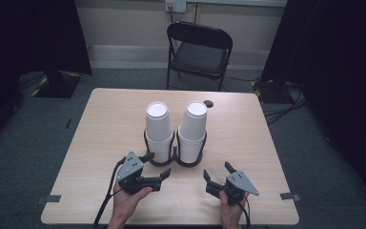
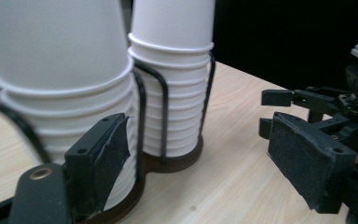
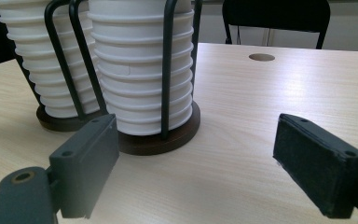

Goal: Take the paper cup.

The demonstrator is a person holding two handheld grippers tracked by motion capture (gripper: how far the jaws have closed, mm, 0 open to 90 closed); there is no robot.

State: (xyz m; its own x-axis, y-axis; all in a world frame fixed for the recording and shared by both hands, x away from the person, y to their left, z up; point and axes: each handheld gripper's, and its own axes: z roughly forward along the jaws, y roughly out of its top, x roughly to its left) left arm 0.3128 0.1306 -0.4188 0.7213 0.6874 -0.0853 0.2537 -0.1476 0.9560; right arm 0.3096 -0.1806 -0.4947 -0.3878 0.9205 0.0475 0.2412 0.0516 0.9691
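Two stacks of upturned white cups, the left stack point(image 1: 158, 129) and the right stack point(image 1: 193, 126), stand in a dark double wire holder point(image 1: 190, 163) at mid-table. My left gripper point(image 1: 156, 165) is open just in front of the left stack, one jaw close to the holder's rim. In the left gripper view the left stack point(image 2: 56, 70) looms beside the near jaw, with the right stack point(image 2: 172, 70) behind it. My right gripper point(image 1: 218, 171) is open and empty, near and to the right of the holder. Its view shows the right stack point(image 3: 135, 70) and base point(image 3: 168, 140) just ahead.
The light wood table point(image 1: 114, 124) has a small round hole point(image 1: 208, 103) behind the cups. A black folding chair point(image 1: 199, 50) stands beyond the far edge. Grey tape marks point(image 1: 288, 196) sit at the near corners. Dark curtains flank the room.
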